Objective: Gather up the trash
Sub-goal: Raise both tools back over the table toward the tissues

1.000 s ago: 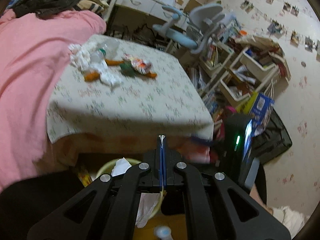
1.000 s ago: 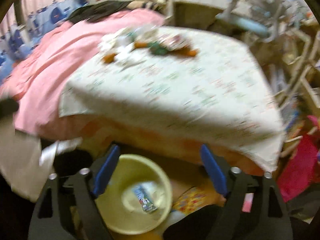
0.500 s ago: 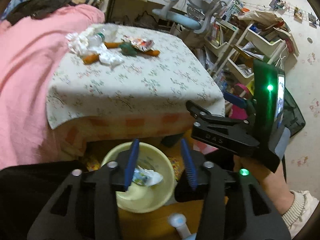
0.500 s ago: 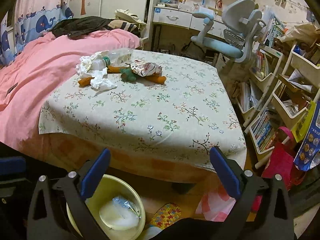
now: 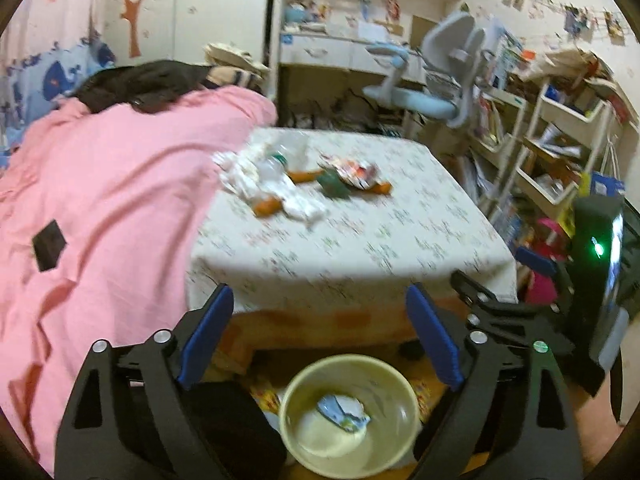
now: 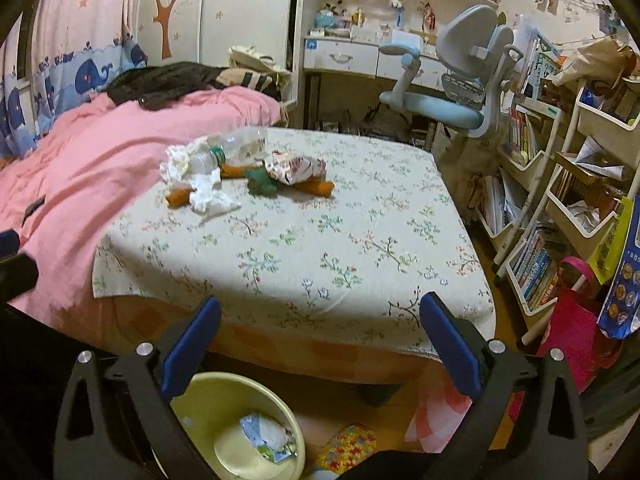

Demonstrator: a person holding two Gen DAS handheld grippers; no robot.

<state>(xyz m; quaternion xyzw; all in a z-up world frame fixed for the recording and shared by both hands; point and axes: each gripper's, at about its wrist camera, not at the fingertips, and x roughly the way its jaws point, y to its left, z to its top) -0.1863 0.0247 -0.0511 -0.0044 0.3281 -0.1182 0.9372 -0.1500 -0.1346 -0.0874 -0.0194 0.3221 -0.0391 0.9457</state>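
Observation:
A yellow bin [image 5: 305, 376] stands on the floor in front of the low table, with a crumpled blue-and-white wrapper [image 5: 343, 412] lying in it. My left gripper [image 5: 319, 300] hangs above the bin, its jaws opening, and nothing is between them. The right gripper [image 6: 321, 311] is open and empty above the table's near edge, with the bin [image 6: 240, 378] and the wrapper [image 6: 267, 436] below its left finger. Far back on the table lies a trash pile: white tissues [image 6: 208, 196], a clear plastic bottle [image 6: 236, 146], orange pieces [image 6: 316, 188], a green scrap [image 6: 261, 181] and a crumpled wrapper [image 6: 294, 167].
The table [image 6: 320, 248] has a floral cloth. A bed with a pink blanket [image 6: 80, 168] runs along its left side. A blue desk chair [image 6: 448, 96] stands behind it. White shelf carts [image 6: 560, 200] full of books and a pink bag [image 6: 576, 332] crowd the right.
The left gripper's jaws went from shut to wide apart, and the wrapper now lies in the bin. Both views tilted up from the bin toward the table.

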